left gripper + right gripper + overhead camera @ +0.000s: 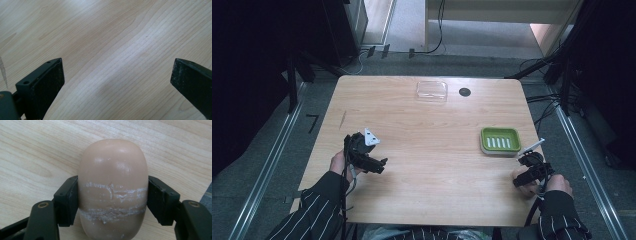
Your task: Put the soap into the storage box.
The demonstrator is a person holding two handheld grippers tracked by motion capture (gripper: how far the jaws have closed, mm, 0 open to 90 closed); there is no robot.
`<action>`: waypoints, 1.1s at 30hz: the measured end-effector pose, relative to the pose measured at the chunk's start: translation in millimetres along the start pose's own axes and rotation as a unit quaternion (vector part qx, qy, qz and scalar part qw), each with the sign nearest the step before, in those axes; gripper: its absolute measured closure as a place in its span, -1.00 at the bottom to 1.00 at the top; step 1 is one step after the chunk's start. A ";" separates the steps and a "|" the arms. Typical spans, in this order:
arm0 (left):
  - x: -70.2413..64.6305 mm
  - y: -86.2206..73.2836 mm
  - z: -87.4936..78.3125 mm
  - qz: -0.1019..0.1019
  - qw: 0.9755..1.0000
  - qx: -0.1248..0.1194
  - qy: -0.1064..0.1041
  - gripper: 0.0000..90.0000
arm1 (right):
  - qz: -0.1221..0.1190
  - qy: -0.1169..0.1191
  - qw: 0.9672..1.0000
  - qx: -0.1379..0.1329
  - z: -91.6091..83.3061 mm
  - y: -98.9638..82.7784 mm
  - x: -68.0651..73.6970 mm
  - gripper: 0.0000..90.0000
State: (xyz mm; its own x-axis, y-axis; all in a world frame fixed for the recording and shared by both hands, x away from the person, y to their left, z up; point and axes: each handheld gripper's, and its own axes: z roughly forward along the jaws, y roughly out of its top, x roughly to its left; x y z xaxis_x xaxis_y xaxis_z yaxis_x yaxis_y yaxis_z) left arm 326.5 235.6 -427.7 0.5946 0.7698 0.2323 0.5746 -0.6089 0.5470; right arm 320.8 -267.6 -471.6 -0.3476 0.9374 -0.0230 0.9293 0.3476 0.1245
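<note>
A peach, oval bar of soap (113, 162) lies on the wooden table (437, 170), with white scuff lines across its middle. My right gripper (112, 185) is shut on it, one pad pressing each long side. In the high view my right gripper (526, 176) is near the table's right front edge, just in front of a green soap dish (499, 141) with a slotted floor. My left gripper (373, 162) hovers low over the table's left side. Its jaws stand wide open (117, 67) with only bare wood between them.
A clear plastic box (431, 90) rests near the far edge of the table, with a small black round cap (465, 92) to its right. Cables trail from both grippers over the front edge. Dark stands and floor cables surround the table.
</note>
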 end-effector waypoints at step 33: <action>0.0 0.1 -0.3 0.001 1.000 -0.001 -0.001 -1.00 | -0.025 -0.008 0.999 -0.024 -18.8 -1.7 1.9 -0.25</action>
State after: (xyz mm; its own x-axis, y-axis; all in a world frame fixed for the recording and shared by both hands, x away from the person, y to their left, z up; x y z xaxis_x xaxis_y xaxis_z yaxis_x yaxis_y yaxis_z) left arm 326.5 235.6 -427.5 0.5966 0.7684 0.2316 0.5725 -0.6097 0.5482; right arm 316.2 -266.8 -453.2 -0.3904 0.9195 -0.0453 0.9041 0.3923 0.1696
